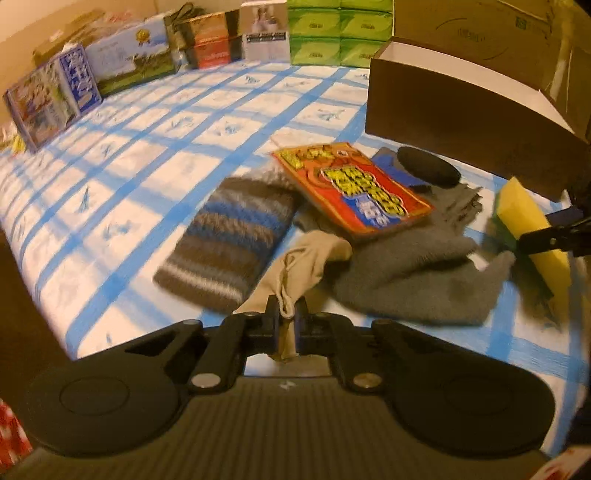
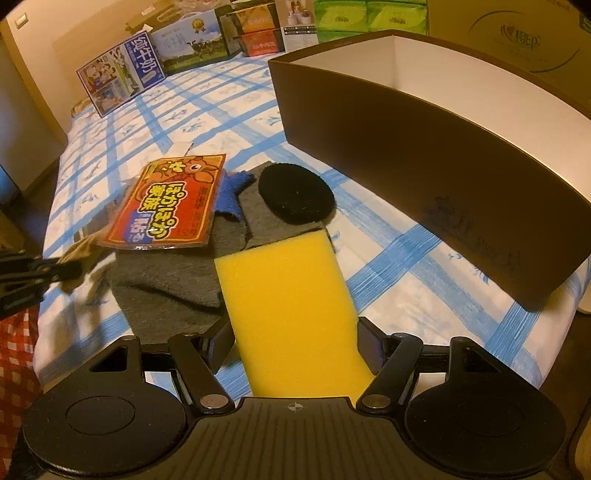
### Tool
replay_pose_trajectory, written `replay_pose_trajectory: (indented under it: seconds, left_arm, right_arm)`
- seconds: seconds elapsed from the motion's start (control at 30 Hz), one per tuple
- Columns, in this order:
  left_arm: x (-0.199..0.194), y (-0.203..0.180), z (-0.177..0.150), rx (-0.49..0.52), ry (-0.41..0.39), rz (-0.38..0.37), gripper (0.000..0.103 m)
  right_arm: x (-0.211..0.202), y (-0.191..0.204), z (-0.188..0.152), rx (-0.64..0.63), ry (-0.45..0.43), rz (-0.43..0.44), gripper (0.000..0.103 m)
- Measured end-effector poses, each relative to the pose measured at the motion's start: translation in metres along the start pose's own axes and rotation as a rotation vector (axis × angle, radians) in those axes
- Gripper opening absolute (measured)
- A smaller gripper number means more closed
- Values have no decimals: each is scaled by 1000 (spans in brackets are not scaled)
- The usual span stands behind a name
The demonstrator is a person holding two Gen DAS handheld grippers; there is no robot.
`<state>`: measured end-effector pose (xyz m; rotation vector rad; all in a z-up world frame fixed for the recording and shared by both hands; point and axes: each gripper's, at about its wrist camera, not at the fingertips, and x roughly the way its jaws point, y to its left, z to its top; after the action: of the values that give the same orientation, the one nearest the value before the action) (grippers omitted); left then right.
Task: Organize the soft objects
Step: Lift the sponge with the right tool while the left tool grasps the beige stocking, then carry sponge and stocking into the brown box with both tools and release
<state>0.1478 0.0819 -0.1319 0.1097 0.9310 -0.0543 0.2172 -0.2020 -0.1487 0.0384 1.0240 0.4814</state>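
Two items gripped: left gripper point(image 1: 287, 325) pinched tight on beige cloth point(image 1: 310, 258), right gripper point(image 2: 295, 345) clamping yellow sponge point(image 2: 288, 291). Brown box point(image 2: 424, 155) interior unseen; grey cloth point(image 1: 417, 284), striped knit point(image 1: 229, 240), packet point(image 1: 351, 186), black pad point(image 2: 295, 197) left on bed.

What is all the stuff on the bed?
sponge: one, yellow, held in the right tool
beige cloth: one, pinched in the left tool
striped knit piece: one, brown, blue and white, left of the pile
grey cloth: one, under the packet
packet: one, red and orange, on the pile
blue cloth: one, beside the packet
black pad: one, round, on the pile
box: one, brown, open, on the right
cartons: several, back edge
left tool: one, black
right tool: one, black
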Motion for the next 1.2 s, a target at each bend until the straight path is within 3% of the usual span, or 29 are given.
replay_pose_trajectory:
  seconds: [0.03,0.2,0.4,0.43,0.5,0.57,0.73,0.97,1.2]
  left_arm:
    - [-1,0,-3,-5,14,1,10]
    - [14,-7,-10,24,38,15,37]
    - [37,-14,-13,62,75,18,41]
    - [37,-14,-13,54,75,15,38]
    - [33,-12,-11,34,74,-5,14]
    - [27,-12,-8,28,69,-12,7]
    - [-2,-17,6,34,29,-6,5]
    - [-52,-43,44,74,-88,-51,5]
    - [-54,-91,100,169,-173,-142,5]
  right_arm:
    - [0,1,-1,0,3,5,70]
    - [2,5,-8,0,21,2,70]
    - [-2,5,-11,-2,23,-8,70]
    - [-3,6,-11,-2,23,-12,70]
    - [-6,7,-12,-4,23,-18,70]
    - [-9,8,-13,-1,20,-21,70]
    - [-24,17,-12,-10,-3,-43,70]
    - [-57,21,-5,0,-55,-67,70]
    - [-92,7,11,29,-127,-121,70]
